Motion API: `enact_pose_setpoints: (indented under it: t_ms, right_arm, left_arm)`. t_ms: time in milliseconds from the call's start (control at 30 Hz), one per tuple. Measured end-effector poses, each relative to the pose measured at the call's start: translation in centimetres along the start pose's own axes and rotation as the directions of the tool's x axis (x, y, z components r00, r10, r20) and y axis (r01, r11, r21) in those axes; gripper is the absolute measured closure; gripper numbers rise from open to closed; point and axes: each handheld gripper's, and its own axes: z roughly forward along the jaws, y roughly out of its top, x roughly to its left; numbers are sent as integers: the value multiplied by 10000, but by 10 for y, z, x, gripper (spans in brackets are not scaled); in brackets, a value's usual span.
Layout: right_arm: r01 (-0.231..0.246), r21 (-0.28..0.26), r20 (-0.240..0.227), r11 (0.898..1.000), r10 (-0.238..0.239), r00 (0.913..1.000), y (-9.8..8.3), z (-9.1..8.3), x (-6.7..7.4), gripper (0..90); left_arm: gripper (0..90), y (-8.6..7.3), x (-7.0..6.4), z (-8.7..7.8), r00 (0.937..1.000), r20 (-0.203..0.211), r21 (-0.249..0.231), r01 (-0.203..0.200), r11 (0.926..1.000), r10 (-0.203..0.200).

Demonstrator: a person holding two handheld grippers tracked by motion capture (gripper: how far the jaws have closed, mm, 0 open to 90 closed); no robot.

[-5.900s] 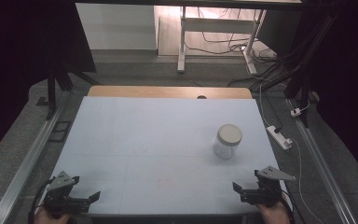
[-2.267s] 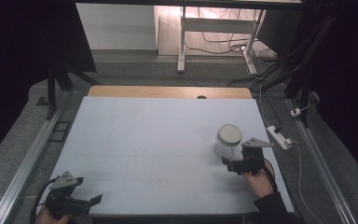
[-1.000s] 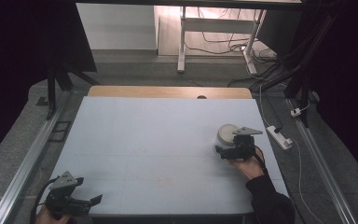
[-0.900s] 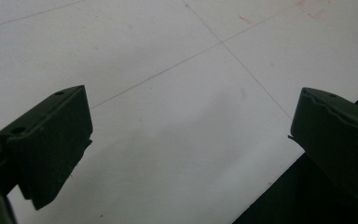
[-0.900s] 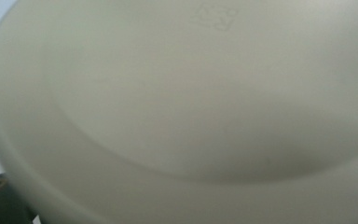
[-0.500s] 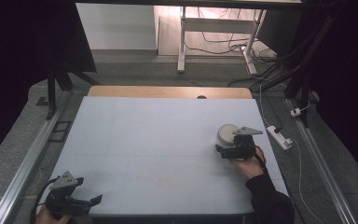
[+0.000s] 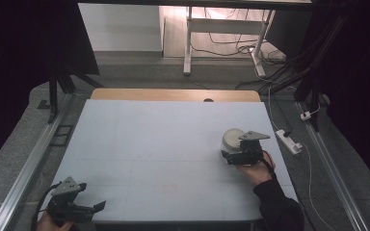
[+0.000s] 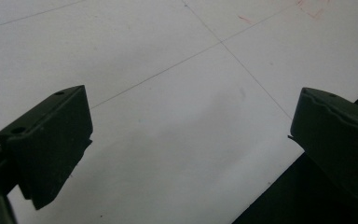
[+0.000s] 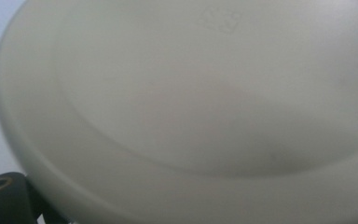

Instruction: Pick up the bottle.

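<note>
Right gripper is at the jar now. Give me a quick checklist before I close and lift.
1. Right gripper at the jar: ok, its white lid is right in front of the camera in the right gripper view.
2. Jaws either side of the jar: cannot tell, one jaw tip shows at lower left.
3. Jar upright: ok in the high view.
4. Left gripper out of the way: ok, open at the near left corner.
5. Table around jar free of obstacles: ok.
</note>
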Motion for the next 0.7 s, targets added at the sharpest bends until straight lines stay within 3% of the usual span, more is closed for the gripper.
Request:
enact_pose_setpoints:
  t_ms: [400, 700]
  right_arm:
    - [199, -352, -602, 9992, -220, 9979, 9, -7, 17, 64]
    - [770, -423, -1363, 9961, -821, 9873, 19, -12, 45, 64]
  left_arm:
    - [1, 0, 0, 0, 10000, 0, -2, 11, 10000, -11]
    - [1, 0, 0, 0, 10000, 4, -14, 17, 10000, -17]
